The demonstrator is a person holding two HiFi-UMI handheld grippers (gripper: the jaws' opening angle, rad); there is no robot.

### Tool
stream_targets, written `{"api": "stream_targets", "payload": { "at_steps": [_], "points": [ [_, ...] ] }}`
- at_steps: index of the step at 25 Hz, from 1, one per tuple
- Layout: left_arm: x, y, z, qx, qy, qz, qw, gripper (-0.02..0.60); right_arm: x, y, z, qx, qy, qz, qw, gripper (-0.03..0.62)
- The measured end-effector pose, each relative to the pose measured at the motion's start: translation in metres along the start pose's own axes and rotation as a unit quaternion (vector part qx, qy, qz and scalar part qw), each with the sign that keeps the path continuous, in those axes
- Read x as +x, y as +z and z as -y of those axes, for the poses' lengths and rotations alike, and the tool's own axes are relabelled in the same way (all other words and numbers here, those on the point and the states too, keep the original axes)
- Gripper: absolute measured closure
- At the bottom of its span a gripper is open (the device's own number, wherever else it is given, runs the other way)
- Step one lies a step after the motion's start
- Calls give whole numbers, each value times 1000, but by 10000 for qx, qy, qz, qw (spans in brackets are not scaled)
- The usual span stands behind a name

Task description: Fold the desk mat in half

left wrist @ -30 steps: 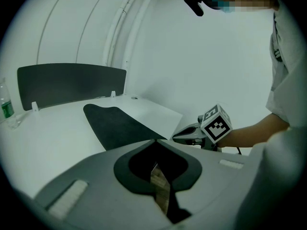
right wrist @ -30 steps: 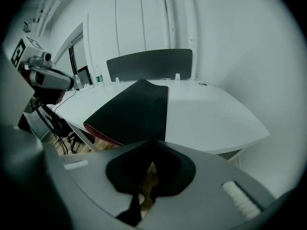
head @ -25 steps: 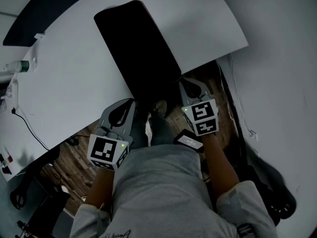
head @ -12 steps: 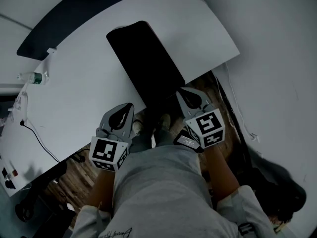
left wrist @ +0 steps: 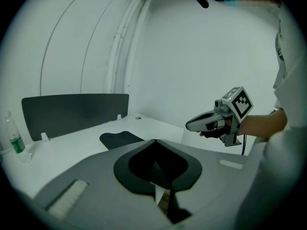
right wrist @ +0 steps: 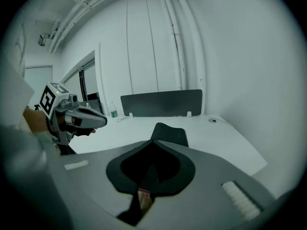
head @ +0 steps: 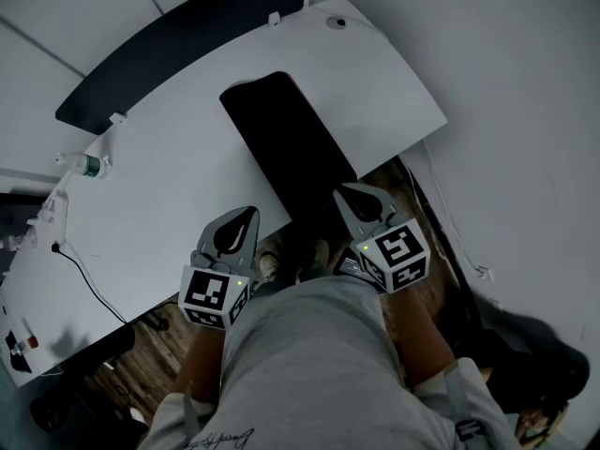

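Observation:
A black desk mat [head: 289, 143] lies flat on the white desk [head: 169, 186], its long side running away from me and its near end at the desk's front edge. My left gripper [head: 246, 216] hovers at that edge, left of the mat's near end, jaws shut and empty. The right gripper [head: 343, 191] is just right of the near end, also shut with nothing held. The left gripper view shows the mat [left wrist: 120, 139] beyond the closed left gripper [left wrist: 154, 140], with the right gripper [left wrist: 192, 125] alongside. In the right gripper view the mat [right wrist: 171, 133] lies ahead of the shut right gripper [right wrist: 154, 141].
A dark divider panel [head: 178, 45] runs along the desk's far side. A clear bottle [head: 86, 165] stands at the far left, and a black cable [head: 84, 272] trails over the left part. My grey-clad legs [head: 309, 364] and the wooden floor [head: 155, 373] are below the desk edge.
The head view has shifted, so the desk and mat sit lower and more of the divider shows. Both grippers stay shut by the mat's near end, barely moved relative to it.

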State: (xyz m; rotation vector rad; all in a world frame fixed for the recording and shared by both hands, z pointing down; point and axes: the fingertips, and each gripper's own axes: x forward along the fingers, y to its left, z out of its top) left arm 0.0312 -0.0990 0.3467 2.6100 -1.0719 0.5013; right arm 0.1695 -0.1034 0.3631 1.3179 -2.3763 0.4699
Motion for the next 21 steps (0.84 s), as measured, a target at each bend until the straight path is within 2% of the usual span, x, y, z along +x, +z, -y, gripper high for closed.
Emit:
{"api": "stream_targets", "payload": {
  "at_steps": [7,21],
  "points": [
    [-2,-6,-1,87,-40,-125,9999,561,2,4,-7,24,15,56,10000,589],
    [-6,2,1,8,-41,-30,10000,561,3,4,-10,-38,53,7,10000,589]
  ]
}}
